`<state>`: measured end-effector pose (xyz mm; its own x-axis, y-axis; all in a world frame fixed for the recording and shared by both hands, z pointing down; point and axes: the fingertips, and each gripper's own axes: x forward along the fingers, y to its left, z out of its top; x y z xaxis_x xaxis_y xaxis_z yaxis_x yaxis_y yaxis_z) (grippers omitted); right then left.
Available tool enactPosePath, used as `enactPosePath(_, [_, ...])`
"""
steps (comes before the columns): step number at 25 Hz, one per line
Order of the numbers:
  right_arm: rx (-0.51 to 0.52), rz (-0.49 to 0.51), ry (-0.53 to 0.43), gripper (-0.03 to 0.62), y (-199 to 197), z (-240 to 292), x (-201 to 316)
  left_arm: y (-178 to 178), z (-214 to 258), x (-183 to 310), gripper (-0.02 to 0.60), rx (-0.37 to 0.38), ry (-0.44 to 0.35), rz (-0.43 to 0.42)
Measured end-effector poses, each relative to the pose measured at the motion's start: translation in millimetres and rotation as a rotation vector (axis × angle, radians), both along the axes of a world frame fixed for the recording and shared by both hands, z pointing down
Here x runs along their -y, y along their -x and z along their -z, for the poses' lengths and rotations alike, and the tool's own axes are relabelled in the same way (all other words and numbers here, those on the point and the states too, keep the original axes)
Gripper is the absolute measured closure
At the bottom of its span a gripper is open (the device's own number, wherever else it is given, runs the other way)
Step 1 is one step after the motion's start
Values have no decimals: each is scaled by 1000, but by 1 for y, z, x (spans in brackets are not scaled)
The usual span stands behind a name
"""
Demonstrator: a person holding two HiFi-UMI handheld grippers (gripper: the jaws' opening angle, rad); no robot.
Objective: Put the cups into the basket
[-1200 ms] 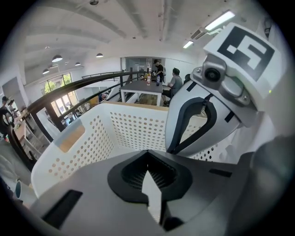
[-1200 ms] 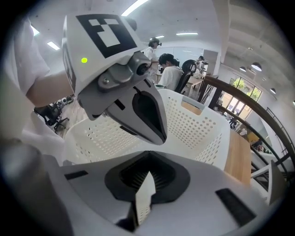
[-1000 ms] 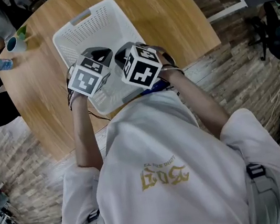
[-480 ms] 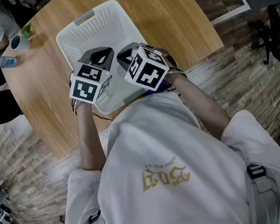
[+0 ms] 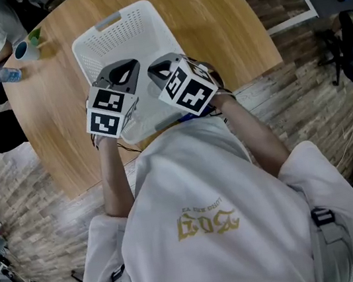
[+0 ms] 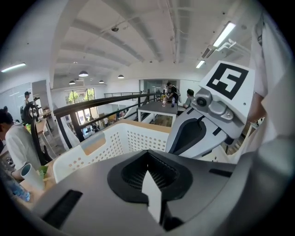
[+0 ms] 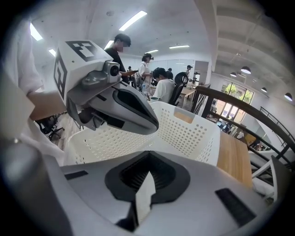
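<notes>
Two claws clenched together, left claw and right claw over white basket, cup well apart on table

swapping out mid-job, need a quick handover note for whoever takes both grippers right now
Left gripper: shut, nothing between the jaws, held over the near end of the white perforated plastic basket.
Right gripper: shut and empty too, beside the left one over the same end.
The basket sits on the round wooden table. The part of it that shows holds no cup; the near end is hidden under the grippers.
The only cup in view is a white cup with a dark inside, at the table's far left edge by another person.
Done: nothing that shows.
Left: fetch that cup and put it in the basket.
</notes>
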<state>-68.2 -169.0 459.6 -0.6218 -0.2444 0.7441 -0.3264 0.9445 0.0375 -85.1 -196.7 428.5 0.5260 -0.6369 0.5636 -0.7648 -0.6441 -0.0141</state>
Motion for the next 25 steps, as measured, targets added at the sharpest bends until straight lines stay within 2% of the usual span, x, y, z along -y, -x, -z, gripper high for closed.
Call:
enactPosePath(6, [68,-35,-34,585,-3,13,3,2,22,-1,577,-50,-102,49])
enactPosePath(12, [220,-88,-95,585,-7,49,15,3,65,-3,577,-137,-246,79])
enactPosePath(16, [294,-57,-116,585,-10,67,13,4,83,-6,577,-153,-319,90])
enactPosePath(20, [388,-84,-151,585,-13,93,12,21,105,-9,577,-185,-421,172])
enactPosePath(23, [476,-124,-259,585,-19,119,14,42,121,-12,577,-144,-516,273])
enactPosePath(25, [507,-144,-327,585,-22,131,16,52,126,-13,577,-145,-541,313])
